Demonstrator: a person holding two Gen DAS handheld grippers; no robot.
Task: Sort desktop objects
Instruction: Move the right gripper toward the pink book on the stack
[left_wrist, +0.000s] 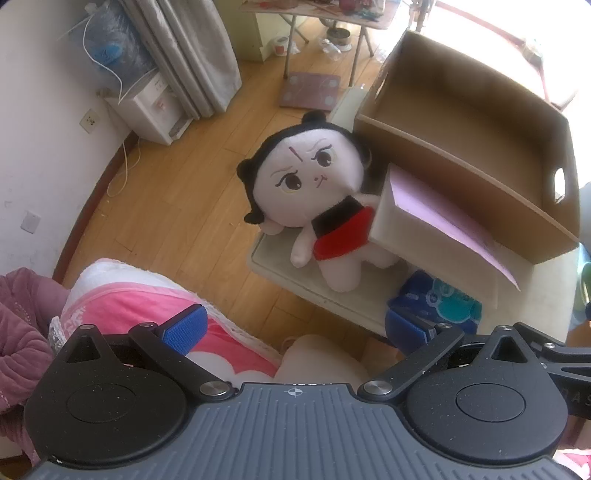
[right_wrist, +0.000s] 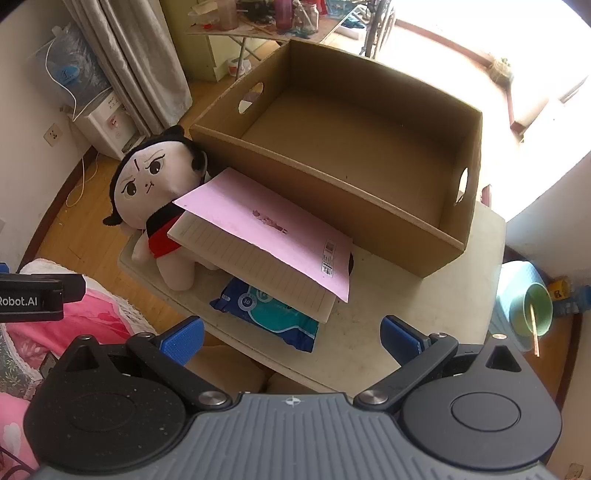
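A plush doll with black hair and a red bib lies at the left end of a small white table. A pink-covered notebook rests partly over the doll and over a blue wipes pack. An empty cardboard box stands behind them. My left gripper is open and empty, held off the table's near left corner. My right gripper is open and empty above the table's front edge, near the pack.
A green cup with a stick stands on a stool to the right. Pink bedding lies at the lower left. A water dispenser, curtains and a cluttered folding table stand at the back on the wooden floor.
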